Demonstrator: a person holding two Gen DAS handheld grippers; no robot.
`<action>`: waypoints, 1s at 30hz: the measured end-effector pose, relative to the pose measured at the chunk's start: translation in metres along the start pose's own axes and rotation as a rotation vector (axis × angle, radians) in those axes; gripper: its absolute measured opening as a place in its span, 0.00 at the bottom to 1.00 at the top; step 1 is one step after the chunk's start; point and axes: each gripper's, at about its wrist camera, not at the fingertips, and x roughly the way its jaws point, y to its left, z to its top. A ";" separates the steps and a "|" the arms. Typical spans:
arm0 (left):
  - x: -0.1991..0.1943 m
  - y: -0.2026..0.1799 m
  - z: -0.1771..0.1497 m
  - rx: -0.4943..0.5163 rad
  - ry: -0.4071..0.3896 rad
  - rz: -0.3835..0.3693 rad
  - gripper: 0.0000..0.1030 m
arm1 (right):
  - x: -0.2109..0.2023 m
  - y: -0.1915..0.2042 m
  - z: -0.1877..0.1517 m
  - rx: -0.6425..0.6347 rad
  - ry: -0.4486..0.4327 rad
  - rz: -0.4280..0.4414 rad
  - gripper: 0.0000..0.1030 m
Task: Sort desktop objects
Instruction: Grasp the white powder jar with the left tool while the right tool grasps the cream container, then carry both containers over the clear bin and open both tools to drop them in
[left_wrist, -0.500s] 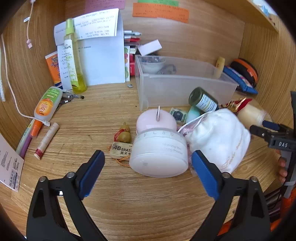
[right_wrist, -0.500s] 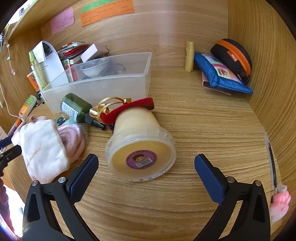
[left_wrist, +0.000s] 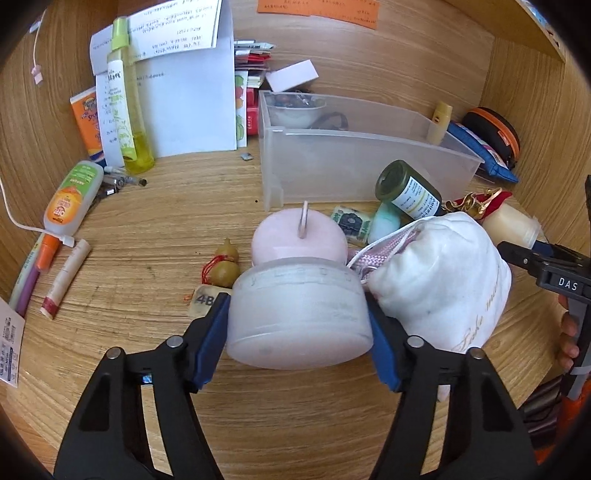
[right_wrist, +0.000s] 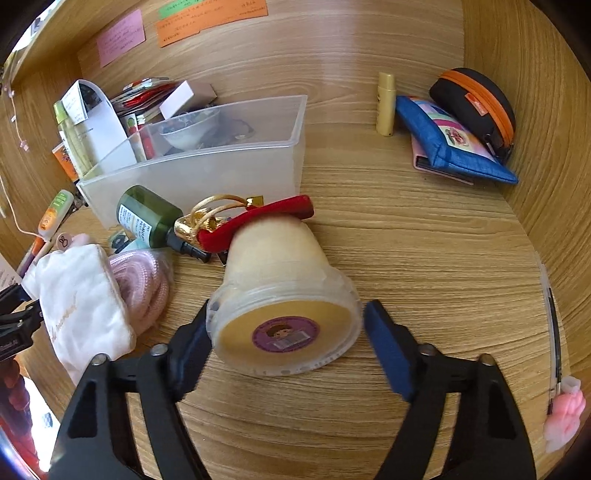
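My left gripper (left_wrist: 297, 332) is shut on a frosted white cream jar (left_wrist: 299, 314), both pads pressed on its sides. A pink round item (left_wrist: 295, 236) stands just behind the jar. A white cloth pouch (left_wrist: 443, 280) touches the jar on the right. My right gripper (right_wrist: 286, 336) is open around the wide end of a yellow pudding cup (right_wrist: 280, 291) lying on its side; the left pad touches its rim and the right pad stands a little apart. A clear plastic bin (left_wrist: 351, 158) stands behind; it also shows in the right wrist view (right_wrist: 207, 166).
A green bottle (right_wrist: 147, 218), a red and gold ornament (right_wrist: 251, 218) and pink cord (right_wrist: 140, 280) lie by the cup. A blue pouch (right_wrist: 454, 144) and a black case (right_wrist: 476, 103) sit far right. Tubes (left_wrist: 70, 195), a spray bottle (left_wrist: 125, 99) and papers (left_wrist: 184, 85) are on the left.
My left gripper moved forward and closed on the cream jar. My right gripper moved forward around the pudding cup and narrowed, its left pad now at the rim.
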 end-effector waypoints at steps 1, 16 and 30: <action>0.000 -0.001 0.000 0.001 -0.002 0.009 0.63 | -0.002 0.000 -0.001 0.003 -0.014 0.000 0.65; -0.019 0.005 0.017 -0.069 -0.091 0.008 0.63 | -0.026 -0.006 0.001 0.032 -0.126 0.006 0.65; -0.047 0.013 0.044 -0.072 -0.208 0.033 0.63 | -0.062 0.000 0.022 -0.001 -0.247 0.044 0.64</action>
